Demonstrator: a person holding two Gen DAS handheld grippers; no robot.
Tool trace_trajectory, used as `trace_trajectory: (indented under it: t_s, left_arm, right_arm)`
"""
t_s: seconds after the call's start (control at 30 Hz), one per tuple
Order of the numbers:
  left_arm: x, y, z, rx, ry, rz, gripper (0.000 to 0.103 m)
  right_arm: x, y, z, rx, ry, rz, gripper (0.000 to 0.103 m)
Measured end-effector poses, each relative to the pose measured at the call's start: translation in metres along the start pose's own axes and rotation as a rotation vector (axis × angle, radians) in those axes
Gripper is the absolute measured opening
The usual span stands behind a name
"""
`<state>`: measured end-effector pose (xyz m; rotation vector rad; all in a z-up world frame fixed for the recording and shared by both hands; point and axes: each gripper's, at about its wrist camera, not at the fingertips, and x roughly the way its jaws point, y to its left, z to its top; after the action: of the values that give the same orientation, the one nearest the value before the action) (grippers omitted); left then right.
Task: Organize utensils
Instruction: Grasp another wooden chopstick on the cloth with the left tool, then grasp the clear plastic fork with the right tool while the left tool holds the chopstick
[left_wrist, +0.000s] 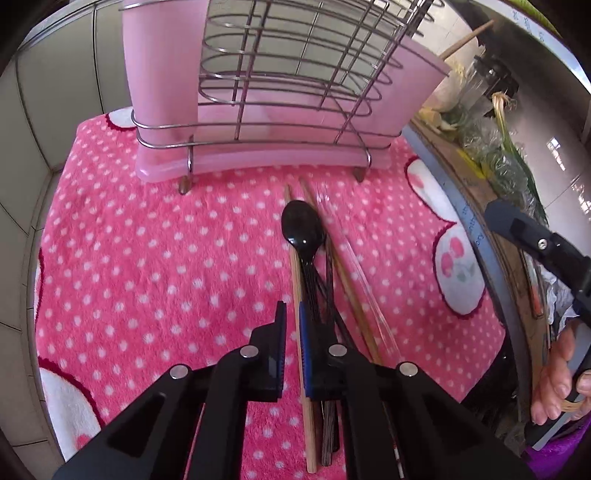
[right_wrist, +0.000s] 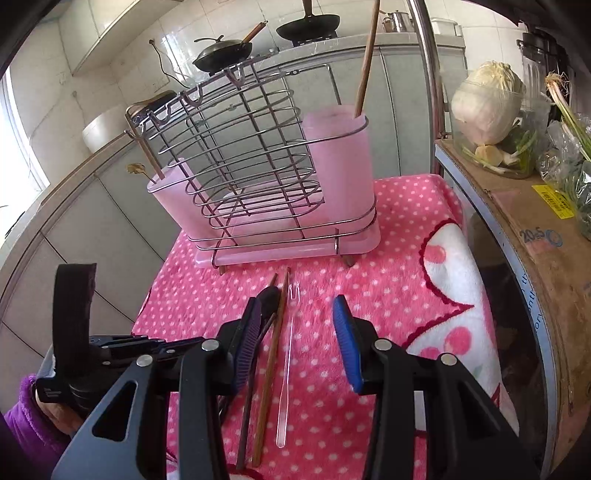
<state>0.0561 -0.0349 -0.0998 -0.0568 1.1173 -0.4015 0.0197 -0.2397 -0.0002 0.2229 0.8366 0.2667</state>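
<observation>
Closing on one pale chopstick (left_wrist: 300, 332) alone is advised: the left gripper (left_wrist: 293, 325) is narrowed around it, pads not yet seen touching, while the black spoon (left_wrist: 303, 229) lies just beside. The right gripper (right_wrist: 295, 343) is held wide above the clear fork (right_wrist: 287, 354). All utensils are laid together on the polka-dot towel (left_wrist: 147, 258) before the wire caddy (left_wrist: 288, 74), slender and glossy.

Utensil rack (right_wrist: 266, 177) at blanket's (right_wrist: 388, 295) far end, spoon (left_wrist: 303, 229), chopsticks (right_wrist: 271, 365), fork (right_wrist: 286, 369) before it.
</observation>
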Motion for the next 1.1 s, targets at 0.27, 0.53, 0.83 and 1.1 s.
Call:
trace_trajectory:
  t_s: [0.27,0.53,0.83,1.1]
  left_arm:
    - [0.025,-0.009,-0.003,0.001,0.044,0.001,0.006]
    - [0.019,-0.001,-0.007,-0.037,0.002,0.047,0.006]
    - [-0.012,0.043,-0.018,-0.128,-0.028,0.151,0.006]
    - [-0.002,0.045,-0.004,-0.091,0.029,0.155,0.007]
  right_arm:
    - [0.005,-0.002,-0.006,0.004,0.026,0.007,0.041]
    - [0.020,-0.002,-0.014,0.014,0.076,0.003,0.041]
    - [0.051,-0.001,-0.027,0.026,0.168,0.011,0.031]
    - [0.087,0.009,-0.042,-0.001,0.263,0.000,0.024]
